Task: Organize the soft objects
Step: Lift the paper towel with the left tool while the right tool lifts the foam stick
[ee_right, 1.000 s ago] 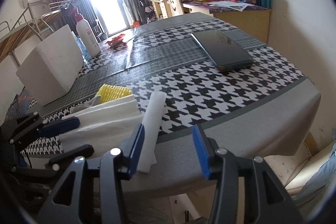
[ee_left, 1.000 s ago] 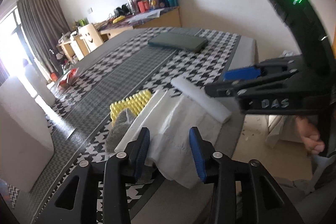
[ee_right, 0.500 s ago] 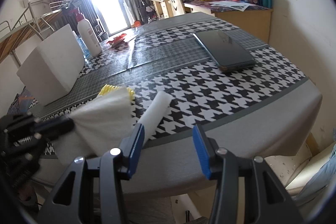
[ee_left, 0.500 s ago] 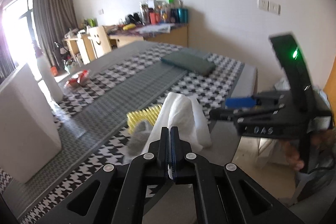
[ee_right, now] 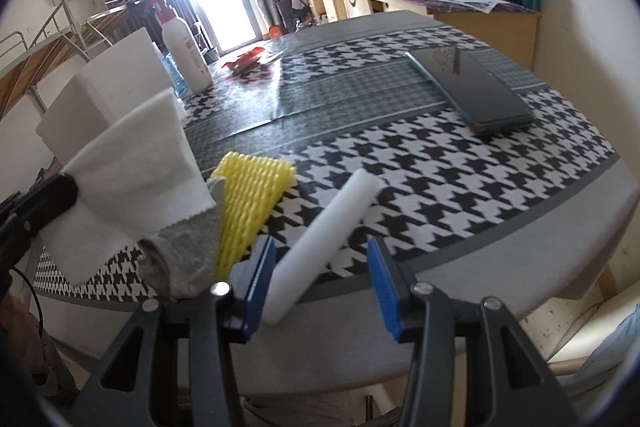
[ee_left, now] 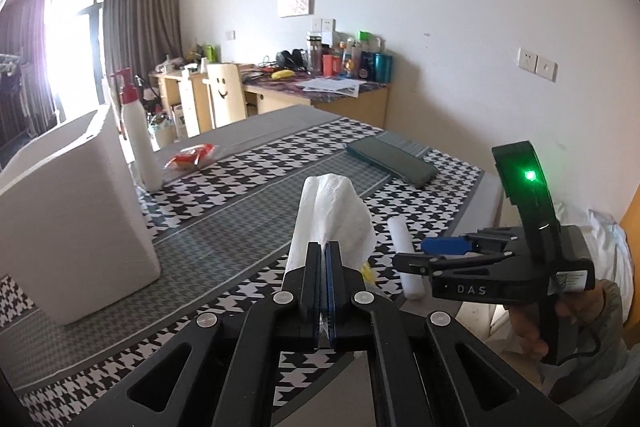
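My left gripper point(ee_left: 323, 251) is shut on a white cloth point(ee_left: 332, 211) and holds it up off the houndstooth table; the cloth hangs from it at the left of the right wrist view point(ee_right: 132, 179). Below it lie a yellow foam net point(ee_right: 252, 203) and a grey cloth point(ee_right: 188, 259). A white foam roll point(ee_right: 332, 231) lies near the table's front edge, also seen in the left wrist view point(ee_left: 404, 255). My right gripper point(ee_right: 320, 267) stands open over the roll's near end, which sits between its blue pads, closer to the left one; the pads do not press on it.
A big white foam block point(ee_left: 68, 219) stands at the left, with a white pump bottle point(ee_left: 138, 139) behind it. A dark flat case point(ee_right: 476, 87) lies at the far right and a red wrapper point(ee_right: 248, 59) further back. A cluttered desk point(ee_left: 340, 95) lines the wall.
The left gripper closed on the white cloth and lifted it, uncovering the yellow net and grey cloth. The right gripper crept a little towards the foam roll, jaws unchanged.
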